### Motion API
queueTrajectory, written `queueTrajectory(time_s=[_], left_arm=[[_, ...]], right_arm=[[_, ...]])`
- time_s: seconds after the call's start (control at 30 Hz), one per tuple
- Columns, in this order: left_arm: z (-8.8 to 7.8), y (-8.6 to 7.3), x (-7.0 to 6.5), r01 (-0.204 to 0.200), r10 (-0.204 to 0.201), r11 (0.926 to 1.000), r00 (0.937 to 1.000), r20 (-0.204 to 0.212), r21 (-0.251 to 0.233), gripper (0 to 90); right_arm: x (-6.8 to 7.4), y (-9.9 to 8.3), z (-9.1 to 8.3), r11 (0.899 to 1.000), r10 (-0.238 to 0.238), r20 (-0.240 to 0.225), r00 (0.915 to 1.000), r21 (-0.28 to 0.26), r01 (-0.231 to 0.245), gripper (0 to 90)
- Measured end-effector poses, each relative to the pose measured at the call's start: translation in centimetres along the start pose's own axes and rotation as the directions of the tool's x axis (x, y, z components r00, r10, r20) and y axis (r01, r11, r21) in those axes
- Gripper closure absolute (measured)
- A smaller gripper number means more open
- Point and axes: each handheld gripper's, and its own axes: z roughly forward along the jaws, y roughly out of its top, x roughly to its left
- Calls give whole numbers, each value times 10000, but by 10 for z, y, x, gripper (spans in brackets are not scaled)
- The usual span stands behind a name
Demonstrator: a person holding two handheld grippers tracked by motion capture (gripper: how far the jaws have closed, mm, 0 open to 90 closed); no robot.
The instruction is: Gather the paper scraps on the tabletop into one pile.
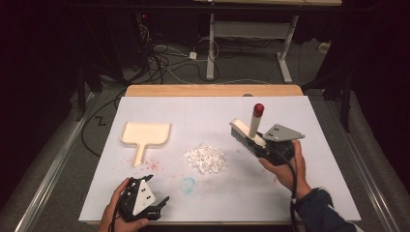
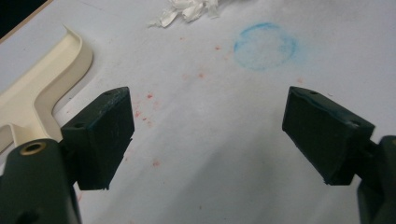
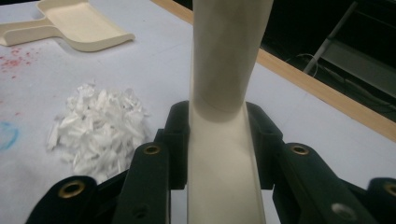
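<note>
While clamped in the right gripper [image 1: 265, 145], cream hand brush [image 1: 247, 136] beside shredded white paper pile [image 1: 206, 158]; cream plastic dustpan [image 1: 144, 136] beyond; left gripper [image 1: 162, 205] agape.

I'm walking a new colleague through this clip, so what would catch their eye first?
The right gripper holds a cream hand brush with a red-tipped handle above the table's right side. Mid-table lies a heap of white paper shreds, with a cream dustpan to its left. The left gripper waits open at the near edge.

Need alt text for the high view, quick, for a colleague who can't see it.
The right hand-held gripper holds a cream brush above the white table, right of a pile of white paper scraps. A cream dustpan lies at left; the left hand-held gripper rests near the front edge.
</note>
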Motion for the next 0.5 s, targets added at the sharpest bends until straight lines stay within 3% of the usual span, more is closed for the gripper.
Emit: queueTrajectory(time_s=[0.1, 0.27, 0.37, 0.5], left_arm=[[0, 1, -1, -31, 31, 10000, 10000, -11, 26, 161], [1, 2, -1, -110, 111, 9999, 9999, -43, 84, 161], [1, 2, -1, -113, 114, 9999, 9999, -39, 96, 161], [0, 2, -1, -107, 107, 9999, 9999, -46, 92, 161]], right_arm=[[-12, -7, -21, 9997, -238, -392, 9990, 23, 239, 680], [-17, -17, -51, 9973, -685, -1201, 9904, 189, 713, 680], [-17, -25, -66, 9943, -778, -1941, 9779, 569, 904, 680], [-17, -38, -81, 9892, -638, -3052, 9501, 1068, 1007, 680]])
